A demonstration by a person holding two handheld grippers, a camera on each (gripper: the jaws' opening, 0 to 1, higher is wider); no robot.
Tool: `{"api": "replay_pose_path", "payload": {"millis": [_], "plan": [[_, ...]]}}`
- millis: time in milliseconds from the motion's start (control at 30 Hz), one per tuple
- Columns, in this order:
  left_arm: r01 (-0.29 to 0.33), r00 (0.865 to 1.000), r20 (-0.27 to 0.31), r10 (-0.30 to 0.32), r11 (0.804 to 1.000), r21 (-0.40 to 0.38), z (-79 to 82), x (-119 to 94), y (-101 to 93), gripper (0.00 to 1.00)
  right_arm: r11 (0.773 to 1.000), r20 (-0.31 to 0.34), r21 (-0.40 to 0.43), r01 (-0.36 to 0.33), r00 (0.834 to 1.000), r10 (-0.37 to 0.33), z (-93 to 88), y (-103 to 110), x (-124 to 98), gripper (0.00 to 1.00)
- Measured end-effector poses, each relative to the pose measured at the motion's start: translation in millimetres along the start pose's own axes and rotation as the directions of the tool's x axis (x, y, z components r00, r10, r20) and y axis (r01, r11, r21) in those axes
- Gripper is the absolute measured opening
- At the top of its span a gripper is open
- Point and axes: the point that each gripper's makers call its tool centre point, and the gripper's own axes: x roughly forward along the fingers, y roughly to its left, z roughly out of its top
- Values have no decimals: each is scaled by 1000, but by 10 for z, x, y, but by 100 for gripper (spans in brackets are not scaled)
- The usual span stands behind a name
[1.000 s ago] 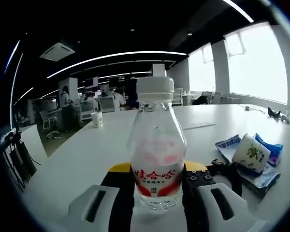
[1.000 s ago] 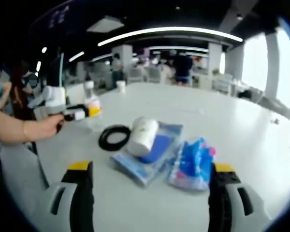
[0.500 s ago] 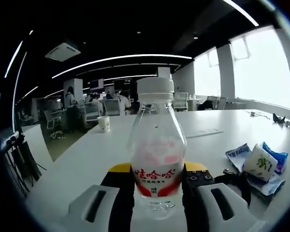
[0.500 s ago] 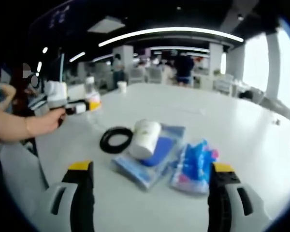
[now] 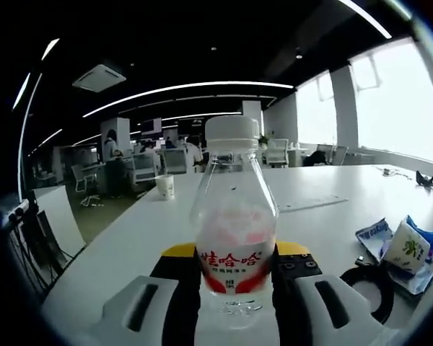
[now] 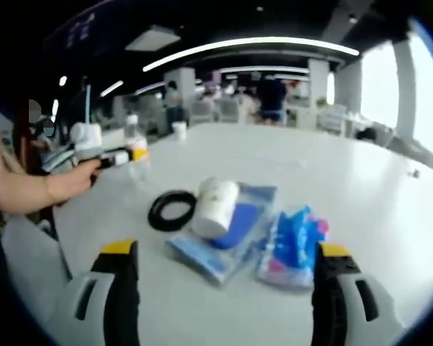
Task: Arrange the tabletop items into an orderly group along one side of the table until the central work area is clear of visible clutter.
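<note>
My left gripper point(image 5: 235, 285) is shut on a clear plastic bottle point(image 5: 234, 223) with a white cap and a red label, held upright above the white table point(image 5: 137, 238). In the right gripper view the left gripper point(image 6: 119, 160) with the bottle point(image 6: 136, 146) sits far left, in a person's hand point(image 6: 72, 180). My right gripper point(image 6: 224, 288) stands open above the table's near edge. Ahead of it lie a black ring point(image 6: 172, 209), a white roll point(image 6: 215, 207) on a blue packet point(image 6: 224, 238), and a blue-and-pink packet point(image 6: 292, 245).
A paper cup point(image 5: 165, 187) stands far back on the table, also seen as the cup point(image 6: 179, 130) in the right gripper view. The ring point(image 5: 366, 292) and packets point(image 5: 400, 249) show at the left view's right edge. An office with desks and people lies beyond. Windows are at right.
The left gripper with the bottle has moved leftward, away from the pile; the ring and packets slide toward the left view's right edge. The right gripper stays open and nearly still.
</note>
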Motion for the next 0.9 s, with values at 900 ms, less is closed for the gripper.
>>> {"api": "replay_pose_path", "payload": {"millis": [900], "plan": [[-39, 999, 8, 39, 999, -7, -14, 552, 430, 36, 1000, -54, -4, 16, 998, -16, -41, -51, 137, 99]]}}
